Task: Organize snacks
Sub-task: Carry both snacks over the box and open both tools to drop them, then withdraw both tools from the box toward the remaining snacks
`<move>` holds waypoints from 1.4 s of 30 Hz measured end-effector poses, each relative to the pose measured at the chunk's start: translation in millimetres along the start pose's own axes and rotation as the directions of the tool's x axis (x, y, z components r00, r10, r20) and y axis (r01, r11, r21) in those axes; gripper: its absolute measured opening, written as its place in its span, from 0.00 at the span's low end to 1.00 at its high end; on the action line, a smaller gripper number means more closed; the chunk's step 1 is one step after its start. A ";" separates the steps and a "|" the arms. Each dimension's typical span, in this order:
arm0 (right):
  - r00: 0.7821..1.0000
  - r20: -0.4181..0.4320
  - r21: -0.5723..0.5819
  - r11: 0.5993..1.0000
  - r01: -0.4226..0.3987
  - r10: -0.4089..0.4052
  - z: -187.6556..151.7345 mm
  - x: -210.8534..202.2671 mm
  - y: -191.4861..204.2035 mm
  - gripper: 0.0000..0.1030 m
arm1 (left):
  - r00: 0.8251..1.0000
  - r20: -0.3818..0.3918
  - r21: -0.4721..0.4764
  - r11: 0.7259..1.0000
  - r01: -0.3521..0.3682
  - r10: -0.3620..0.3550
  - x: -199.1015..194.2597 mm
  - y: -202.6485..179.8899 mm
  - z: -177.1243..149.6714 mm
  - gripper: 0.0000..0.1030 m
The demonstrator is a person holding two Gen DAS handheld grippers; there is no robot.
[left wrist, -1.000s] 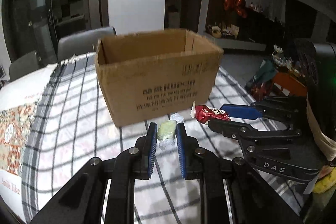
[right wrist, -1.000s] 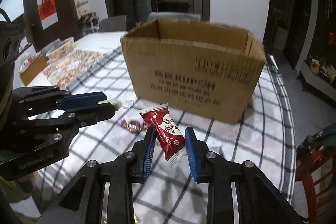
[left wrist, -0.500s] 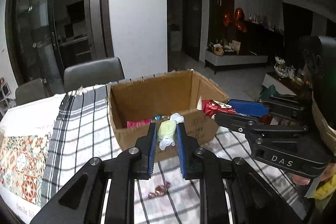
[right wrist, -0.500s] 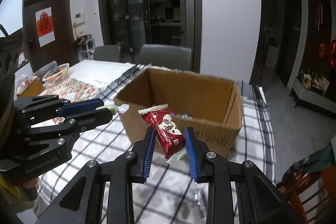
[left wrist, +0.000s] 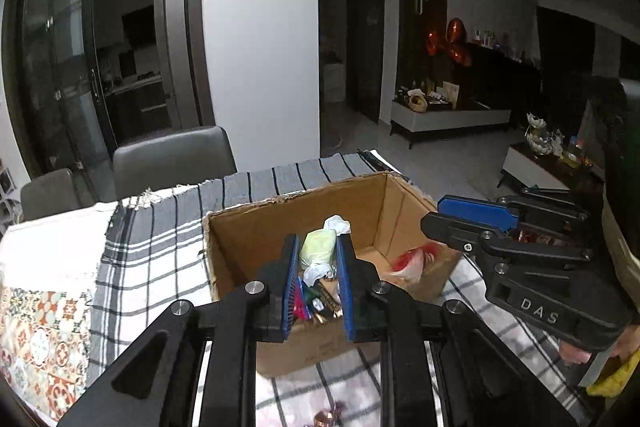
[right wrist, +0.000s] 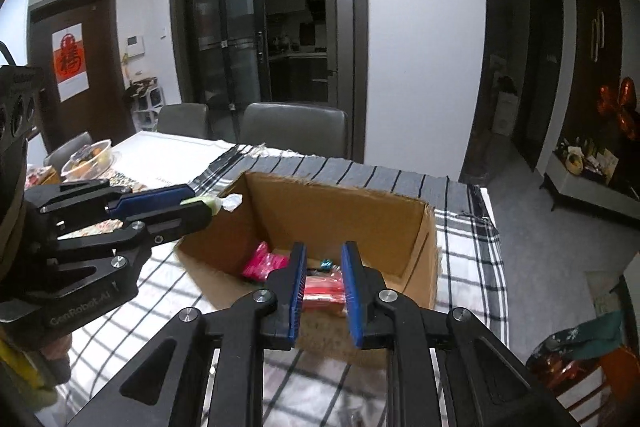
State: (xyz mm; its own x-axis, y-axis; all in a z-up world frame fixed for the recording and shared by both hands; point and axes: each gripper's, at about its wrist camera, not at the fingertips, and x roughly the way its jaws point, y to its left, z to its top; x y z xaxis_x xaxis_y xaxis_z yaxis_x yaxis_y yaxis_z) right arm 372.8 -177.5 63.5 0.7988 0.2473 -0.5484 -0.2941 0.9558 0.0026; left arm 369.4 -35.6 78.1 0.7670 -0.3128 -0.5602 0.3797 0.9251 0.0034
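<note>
From the left wrist view, one open cardboard box (left wrist: 332, 227) stood on the table (left wrist: 152, 247), which was covered with a grey checked cloth. The left gripper (left wrist: 318, 255) hung over the box's near rim, its two blue ribbed pads clamped on one pale green wrapped candy (left wrist: 318, 247) with twisted white ends. Inside the box lay several small wrapped snacks and a blurred red packet (left wrist: 412, 259) near the right wall. The right gripper (left wrist: 448, 215) reached in from the right above the box's right wall. One twist-wrapped sweet (left wrist: 328, 417) lay on the cloth before the box. Two grey chairs (left wrist: 172, 159) stood at the far edge.

From the right wrist view, the right gripper (right wrist: 325, 283) was over the box (right wrist: 412, 227) with its jaws closing and nothing between them; the red packet (right wrist: 322, 291) lay below on the box floor, beside one pink packet (right wrist: 262, 261) and a small blue sweet (right wrist: 327, 263). The left gripper (right wrist: 200, 207) held the green candy (right wrist: 214, 203) above the left rim. Bare cloth lay on both sides of the box.
</note>
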 end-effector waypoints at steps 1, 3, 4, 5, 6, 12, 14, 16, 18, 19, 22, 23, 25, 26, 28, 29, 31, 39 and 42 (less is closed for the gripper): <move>1.000 -0.004 0.006 1.000 0.004 -0.004 1.3 4.1 -0.8 0.19 | 1.000 -0.016 -0.007 1.000 0.007 -0.007 7.7 2.0 2.0 0.19; 1.000 -0.014 0.049 0.999 -0.002 0.003 3.4 12.4 -9.8 0.19 | 0.999 -0.051 -0.026 1.000 0.015 -0.017 23.3 5.0 4.9 0.28; 1.000 -0.016 0.070 0.998 0.003 -0.002 3.6 15.1 -14.5 0.19 | 0.997 -0.072 -0.033 0.999 0.008 -0.010 30.8 6.7 5.1 0.36; 1.000 -0.013 0.076 0.997 0.013 -0.012 3.1 16.0 -17.2 0.19 | 0.997 -0.075 -0.035 0.999 -0.006 0.003 33.4 7.6 4.3 0.52; 1.000 -0.013 0.074 0.997 0.025 -0.024 2.7 16.6 -18.8 0.19 | 0.998 -0.062 -0.037 0.999 -0.025 0.023 34.3 6.0 3.6 0.56; 0.999 -0.013 0.042 0.999 0.033 -0.032 -0.9 10.1 -16.0 0.21 | 0.999 -0.044 0.004 1.000 -0.027 0.027 25.6 -0.4 -0.2 0.61; 1.000 -0.017 0.047 0.999 0.027 -0.027 -2.4 7.1 -16.5 0.21 | 0.999 -0.041 0.014 0.999 -0.033 0.033 18.4 -1.5 -2.6 0.61; 0.999 -0.019 0.046 0.999 0.027 -0.026 -6.3 1.9 -15.4 0.21 | 0.999 -0.034 0.032 0.999 -0.038 0.039 11.1 -4.1 -5.1 0.61; 0.999 -0.021 0.053 0.998 0.029 -0.028 -7.8 -2.3 -14.7 0.31 | 0.998 -0.026 0.044 0.998 -0.050 0.051 2.4 -6.1 -8.9 0.61; 0.999 -0.018 0.064 0.997 0.033 -0.031 -10.8 -6.7 -14.1 0.36 | 0.998 -0.023 0.046 0.998 -0.050 0.052 -2.2 -6.7 -11.0 0.61; 0.999 -0.006 0.062 0.997 0.045 -0.045 -18.7 -18.7 -9.5 0.38 | 0.998 -0.019 0.045 0.997 -0.067 0.068 -15.4 -8.9 -19.1 0.61; 0.999 -0.006 0.059 0.997 0.046 -0.046 -21.1 -22.1 -7.7 0.38 | 0.998 -0.017 0.044 0.997 -0.067 0.068 -18.4 -9.7 -21.0 0.61; 0.999 -0.005 0.059 0.997 0.041 -0.041 -26.4 -29.6 -4.1 0.38 | 0.997 -0.015 0.036 0.996 -0.077 0.077 -27.8 -12.4 -27.9 0.61; 0.999 -0.003 0.058 0.997 0.041 -0.041 -28.9 -32.7 -3.0 0.38 | 0.997 -0.011 0.032 0.996 -0.079 0.080 -33.5 -14.9 -32.0 0.61; 0.999 0.004 0.062 0.997 0.044 -0.044 -37.1 -43.7 -0.4 0.38 | 0.997 -0.001 0.029 0.997 -0.077 0.077 -42.9 -18.7 -39.6 0.61; 0.999 0.009 0.063 0.997 0.042 -0.043 -40.4 -48.6 0.9 0.38 | 0.997 0.003 0.028 0.997 -0.075 0.075 -46.9 -20.5 -42.2 0.61; 0.999 0.015 0.066 0.997 0.046 -0.047 -48.1 -58.6 3.1 0.38 | 0.997 0.006 0.026 0.997 -0.073 0.073 -56.2 -25.2 -50.6 0.61; 0.999 0.015 0.092 0.995 0.039 -0.041 -88.6 -96.5 12.9 0.38 | 0.997 0.014 0.031 0.997 -0.070 0.070 -93.0 -49.1 -85.3 0.56; 0.999 -0.009 0.096 0.995 0.033 -0.033 -108.0 -102.9 15.3 0.38 | 0.998 -0.001 0.026 0.997 -0.067 0.067 -103.1 -58.3 -101.0 0.51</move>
State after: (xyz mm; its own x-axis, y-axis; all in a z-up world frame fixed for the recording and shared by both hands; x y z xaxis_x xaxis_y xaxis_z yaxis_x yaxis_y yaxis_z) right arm 229.5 -205.5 29.7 0.8032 0.2146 -0.5558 -0.2155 0.9743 0.0648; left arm 215.9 -35.6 52.0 0.7901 -0.2499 -0.5598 0.3407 0.9381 0.0621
